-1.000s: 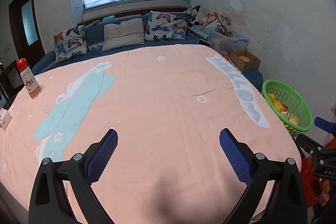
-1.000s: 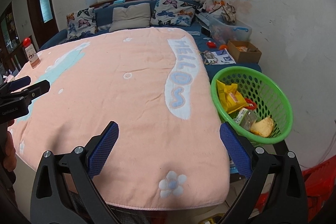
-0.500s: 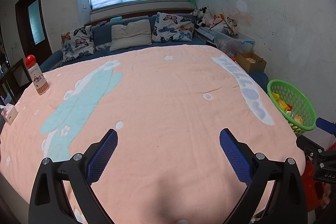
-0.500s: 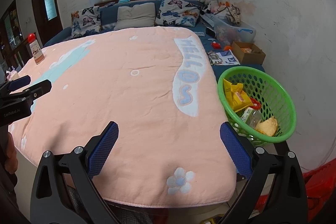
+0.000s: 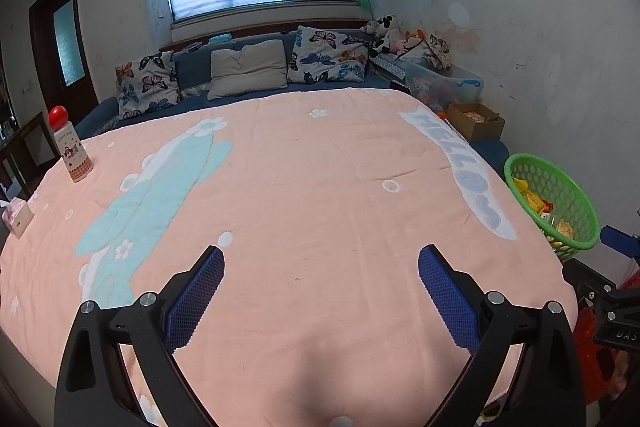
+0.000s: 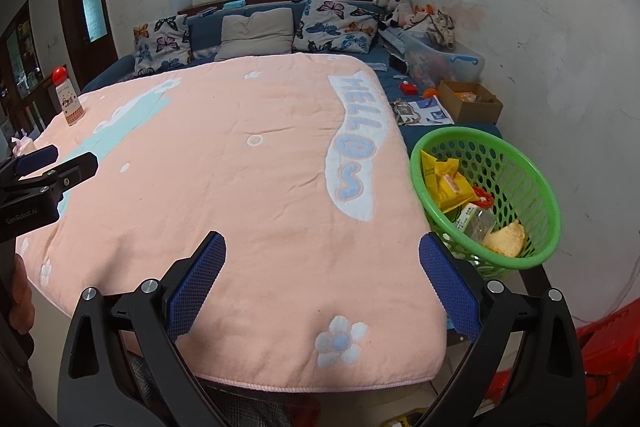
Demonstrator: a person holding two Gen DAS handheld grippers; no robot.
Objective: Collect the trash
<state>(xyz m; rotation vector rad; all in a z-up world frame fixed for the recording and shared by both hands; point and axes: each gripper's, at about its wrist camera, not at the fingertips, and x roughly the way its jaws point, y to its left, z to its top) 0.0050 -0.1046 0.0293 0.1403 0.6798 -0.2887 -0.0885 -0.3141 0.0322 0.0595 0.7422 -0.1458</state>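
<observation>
A green perforated basket (image 6: 516, 163) sits off the table's right edge and holds yellow wrappers (image 6: 444, 183), a clear packet and a pale piece of food. The same basket (image 5: 576, 203) shows at the right of the left wrist view. My left gripper (image 5: 320, 259) hangs open over the near part of the pink table cover (image 5: 312, 179), nothing between its blue pads. My right gripper (image 6: 322, 247) is open too, above the cover's near right corner, left of the basket. The left gripper (image 6: 44, 163) also appears at the left edge of the right wrist view.
A red-capped bottle (image 5: 71, 151) stands at the table's far left, a small tissue box (image 5: 16, 221) near it. Beyond the table is a blue sofa with cushions (image 5: 248, 71). A cardboard box (image 6: 470, 101) and plastic bin (image 6: 444, 57) lie right. A red item (image 6: 608, 343) sits low right.
Both grippers have drawn back and risen a little from the table, so more of the cover and room shows. Both stay open and empty.
</observation>
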